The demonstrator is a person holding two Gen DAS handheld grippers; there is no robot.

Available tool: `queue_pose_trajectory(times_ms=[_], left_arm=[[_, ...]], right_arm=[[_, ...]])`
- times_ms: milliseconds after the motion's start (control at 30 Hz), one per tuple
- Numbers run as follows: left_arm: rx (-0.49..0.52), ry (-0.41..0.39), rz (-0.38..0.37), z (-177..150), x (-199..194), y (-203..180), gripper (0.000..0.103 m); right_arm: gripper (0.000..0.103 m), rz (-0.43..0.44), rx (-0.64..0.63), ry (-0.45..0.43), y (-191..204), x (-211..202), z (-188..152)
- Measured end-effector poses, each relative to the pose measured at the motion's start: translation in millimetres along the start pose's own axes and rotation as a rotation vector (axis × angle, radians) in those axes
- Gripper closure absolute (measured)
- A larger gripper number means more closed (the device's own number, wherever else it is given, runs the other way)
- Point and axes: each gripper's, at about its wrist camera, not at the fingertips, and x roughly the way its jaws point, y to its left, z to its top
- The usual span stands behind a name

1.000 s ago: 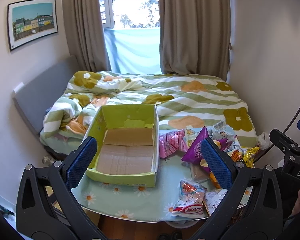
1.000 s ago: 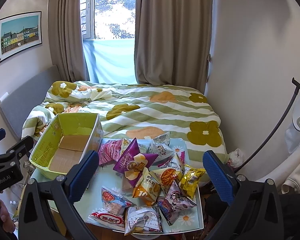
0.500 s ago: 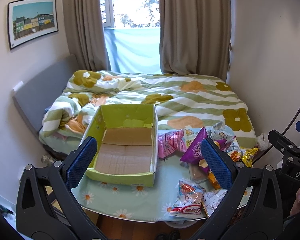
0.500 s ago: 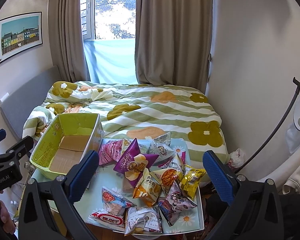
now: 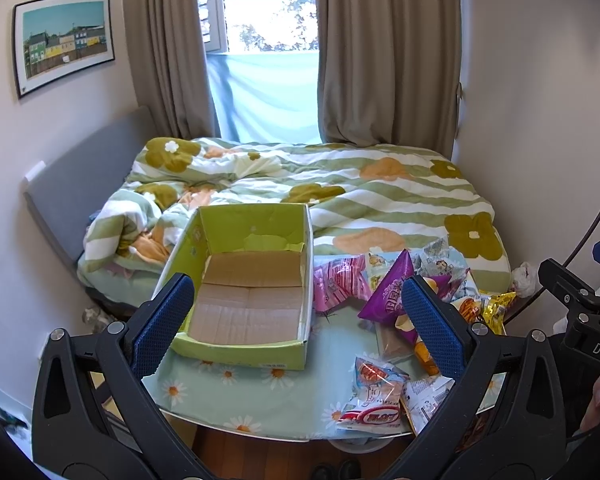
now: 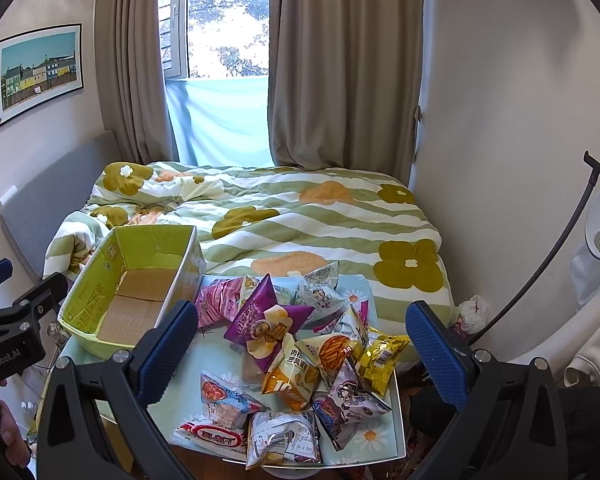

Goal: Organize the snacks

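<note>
The snack packets (image 6: 300,364) lie in a loose heap on the right half of the small table (image 5: 236,396), which stands at the foot of the bed (image 6: 300,216). A purple bag (image 6: 266,320) sits on top of the heap; a red-and-white packet (image 6: 212,434) and a silver packet (image 6: 282,438) lie at the near edge. The green box (image 5: 244,350) stands on the left half of the table, just beside the heap, open side up. Nothing is in it, so no packet has yet been sorted. This layout appears deliberate: the container sits within short reach of the items to be moved into it.

The left gripper (image 5: 296,320) is held above the near table edge, aimed at the box. Its jaws are spread wide and grip nothing. The right gripper (image 6: 300,342) is held over the heap, likewise spread wide and gripping nothing. Each tool faces its own half of the table, which suits a pick on the right and a drop on the left.

Compared with one second ago, the layout of packets and box is unchanged. The left view has shifted only slightly, and the right view hardly at all; both grippers remain spread wide.
</note>
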Motion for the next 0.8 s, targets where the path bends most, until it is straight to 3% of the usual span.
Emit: queue_pose_trajectory(times_ms=[800], left_arm=[[0.002, 0.010, 0.001, -1.2, 3.2, -4.0, 0.000]], right_arm=[[0.000, 0.003, 0.008, 0.003, 1.5, -1.9, -3.0]])
